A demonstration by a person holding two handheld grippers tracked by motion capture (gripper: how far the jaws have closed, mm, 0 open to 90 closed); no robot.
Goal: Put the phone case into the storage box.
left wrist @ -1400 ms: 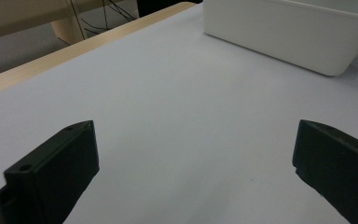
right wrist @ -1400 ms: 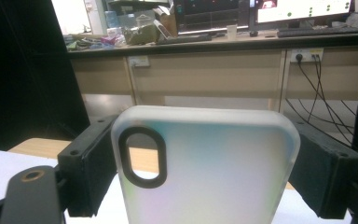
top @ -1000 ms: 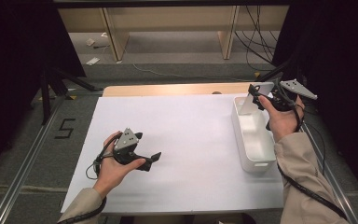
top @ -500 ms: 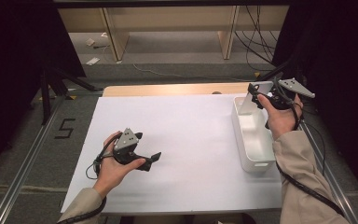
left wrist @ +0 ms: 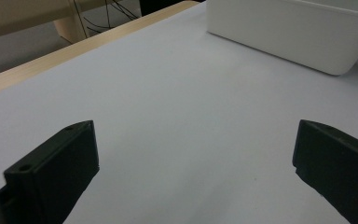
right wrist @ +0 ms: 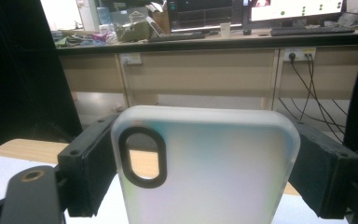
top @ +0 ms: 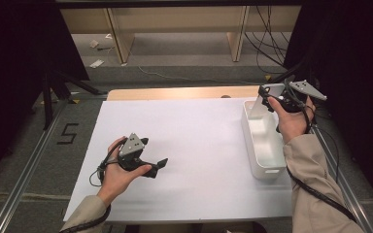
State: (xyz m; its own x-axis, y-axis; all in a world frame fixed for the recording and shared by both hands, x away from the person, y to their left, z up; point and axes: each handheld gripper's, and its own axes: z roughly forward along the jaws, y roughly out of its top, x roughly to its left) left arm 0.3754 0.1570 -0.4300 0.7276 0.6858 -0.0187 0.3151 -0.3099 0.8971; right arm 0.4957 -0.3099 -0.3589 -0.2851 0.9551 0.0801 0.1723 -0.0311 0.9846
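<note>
1. At about 8 o'clock on the bench [top: 199, 160], the left hand-held gripper [top: 161, 165] rests low on the white surface. Its jaws stand wide apart and nothing is between them; the left gripper view looks over bare white sheet toward the white bin [left wrist: 289, 32].
2. Toward 3 o'clock, the white bin [top: 262, 145] lies along the right edge of the bench, and its inside looks empty as far as I can see.
3. Above the far end of the bin, near 2 o'clock, the right hand-held gripper [top: 264, 97] holds a frosted phone case [right wrist: 205, 168]. The case stands upright between the two jaws, which press on its long sides, with the camera cut-out [right wrist: 142, 156] at the upper left in the right gripper view.
4. Risk, as I judge it: the grip is only on the smooth, thin edges. If the jaws loosen too early or the hand tilts, the case may slip and fall outside the bin.
5. If the case is lowered at an angle, its corner may hit the bin's rim and push the light bin sideways.
</note>
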